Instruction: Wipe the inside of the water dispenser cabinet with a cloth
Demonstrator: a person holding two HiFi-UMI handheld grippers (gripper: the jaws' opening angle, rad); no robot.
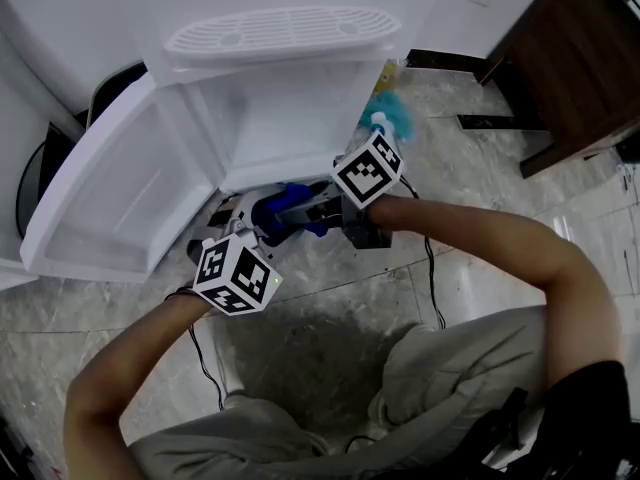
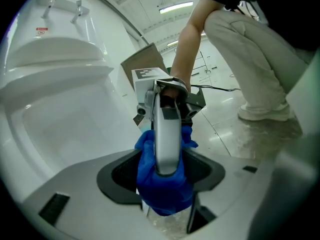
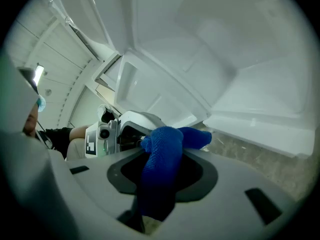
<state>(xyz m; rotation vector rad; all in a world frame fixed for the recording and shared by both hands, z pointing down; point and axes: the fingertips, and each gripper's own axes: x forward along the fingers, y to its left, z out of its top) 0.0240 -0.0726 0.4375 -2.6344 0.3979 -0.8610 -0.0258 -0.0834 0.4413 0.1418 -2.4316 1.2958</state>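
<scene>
blue textured cloth point(image 1: 297, 192) lying mostly hidden under left claw point(image 1: 255, 230) and right claw point(image 1: 283, 214) | teal fluffy object point(image 1: 393, 108) showing too blurred for naming | dark wooden cabinet point(image 1: 580, 58) running off right edge

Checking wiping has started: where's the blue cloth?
Head view, centre: the blue cloth is between the left claw and right claw, both gripping it, in front of the open cabinet.

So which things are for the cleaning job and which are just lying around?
For the job: blue cloth, gripped by the left gripper and right gripper; water dispenser cabinet; its open door.
Just lying about: teal fluffy thing; dark wooden furniture.
</scene>
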